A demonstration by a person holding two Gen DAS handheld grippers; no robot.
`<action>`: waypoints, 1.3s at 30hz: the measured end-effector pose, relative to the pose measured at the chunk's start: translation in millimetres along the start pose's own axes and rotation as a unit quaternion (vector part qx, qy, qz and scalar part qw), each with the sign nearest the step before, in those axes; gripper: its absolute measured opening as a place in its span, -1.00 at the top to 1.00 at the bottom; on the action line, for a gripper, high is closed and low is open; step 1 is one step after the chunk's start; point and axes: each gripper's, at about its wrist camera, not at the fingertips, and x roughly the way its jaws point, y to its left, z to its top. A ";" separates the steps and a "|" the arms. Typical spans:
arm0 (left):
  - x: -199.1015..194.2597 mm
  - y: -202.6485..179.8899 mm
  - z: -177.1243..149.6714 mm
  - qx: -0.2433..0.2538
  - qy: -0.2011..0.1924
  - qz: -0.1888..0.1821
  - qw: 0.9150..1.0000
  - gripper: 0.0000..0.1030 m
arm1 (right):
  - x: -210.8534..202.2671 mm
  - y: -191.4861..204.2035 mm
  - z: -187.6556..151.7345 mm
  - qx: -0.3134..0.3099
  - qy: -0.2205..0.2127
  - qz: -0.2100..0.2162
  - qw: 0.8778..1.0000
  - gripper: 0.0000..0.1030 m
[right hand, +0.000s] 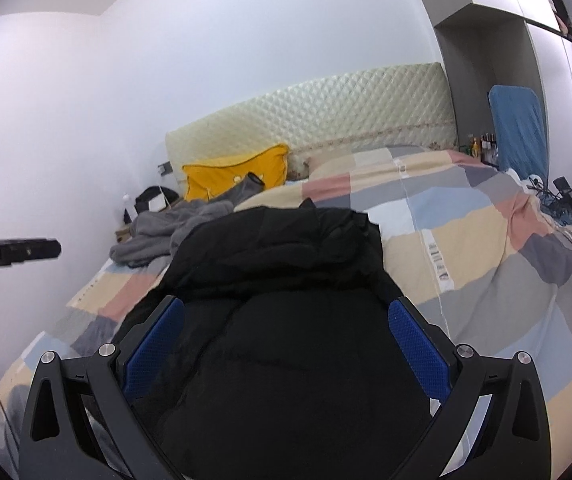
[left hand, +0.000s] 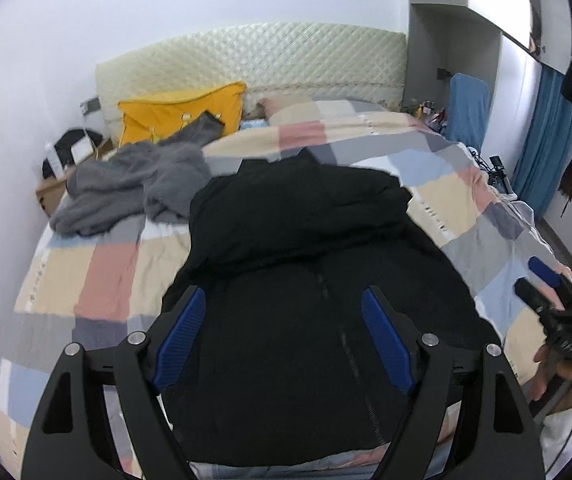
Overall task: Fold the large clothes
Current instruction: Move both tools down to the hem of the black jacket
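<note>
A large black jacket (left hand: 305, 264) lies on the checked bedspread (left hand: 106, 264), its front zip running toward me. My left gripper (left hand: 284, 300) is open and empty, held just above the jacket's near part. In the right wrist view the jacket (right hand: 286, 320) fills the middle, and my right gripper (right hand: 286, 312) is open and empty above it. The right gripper also shows at the right edge of the left wrist view (left hand: 541, 280), over the bedspread beside the jacket. The left gripper's body shows at the left edge of the right wrist view (right hand: 14, 252).
A grey fleece garment (left hand: 134, 188) lies crumpled at the bed's far left. A yellow pillow (left hand: 182, 112) leans on the quilted headboard (left hand: 254, 60). A blue chair (left hand: 467, 108) and a cluttered nightstand stand at the right; boxes sit on the floor at the left.
</note>
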 end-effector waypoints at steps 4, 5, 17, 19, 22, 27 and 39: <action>15.6 24.8 -20.3 -0.030 0.015 -0.001 0.999 -0.57 | -3.7 7.5 -4.6 -0.019 0.005 0.000 1.000 -0.99; 17.1 26.6 -24.2 -0.031 0.016 0.000 0.999 -0.57 | -4.5 10.0 -5.9 -0.024 0.007 -0.003 1.000 -0.99; 61.2 65.8 -78.8 -0.040 0.068 0.045 0.996 -0.60 | 18.2 15.1 -19.5 -0.048 0.065 -0.016 0.997 -0.99; 66.2 73.6 -86.8 -0.041 0.070 0.049 0.995 -0.60 | 22.8 16.1 -22.5 -0.052 0.078 -0.017 0.995 -0.99; 72.8 85.8 -93.5 -0.060 0.078 0.044 0.994 -0.60 | 32.1 15.3 -26.3 -0.051 0.102 -0.016 0.993 -0.99; 81.4 102.5 -97.2 -0.098 0.098 0.033 0.990 -0.60 | 46.2 4.6 -31.3 -0.038 0.141 -0.023 0.989 -0.99; 105.2 115.8 -107.1 -0.122 0.183 0.008 0.975 -0.60 | 94.7 -75.2 -58.5 0.066 0.314 -0.033 0.946 -0.99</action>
